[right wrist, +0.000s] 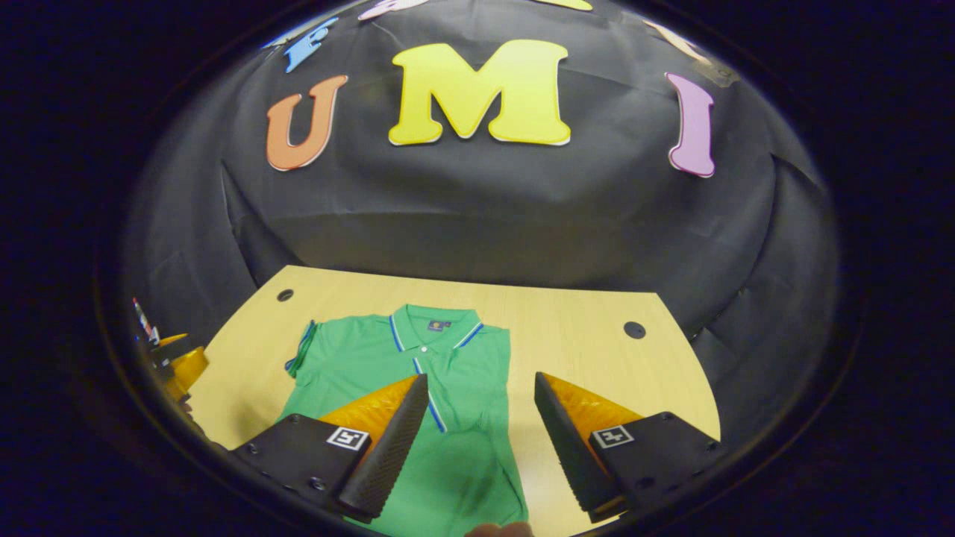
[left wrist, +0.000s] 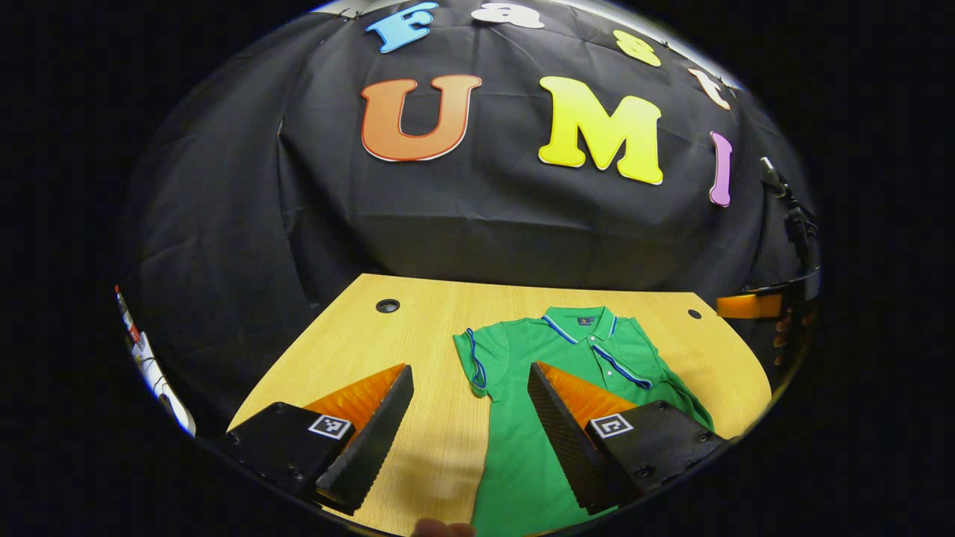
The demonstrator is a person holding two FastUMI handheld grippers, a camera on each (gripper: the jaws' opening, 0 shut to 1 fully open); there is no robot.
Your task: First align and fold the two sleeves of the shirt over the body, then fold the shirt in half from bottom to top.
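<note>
Shirt (left wrist: 574, 373) lies flat mid-table (left wrist: 358, 335), collar at 12. Left gripper (left wrist: 470, 406) and right gripper (right wrist: 481, 414) hover wide open, holding nothing. Risk: sleeves look tucked already; a shallow pinch could drag fabric and skew the fold.

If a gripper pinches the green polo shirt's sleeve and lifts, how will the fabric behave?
The green polo shirt lies flat and thin on the wooden table, so it is probably floppy and light. Its sleeve would likely drape and drag the body along.
</note>
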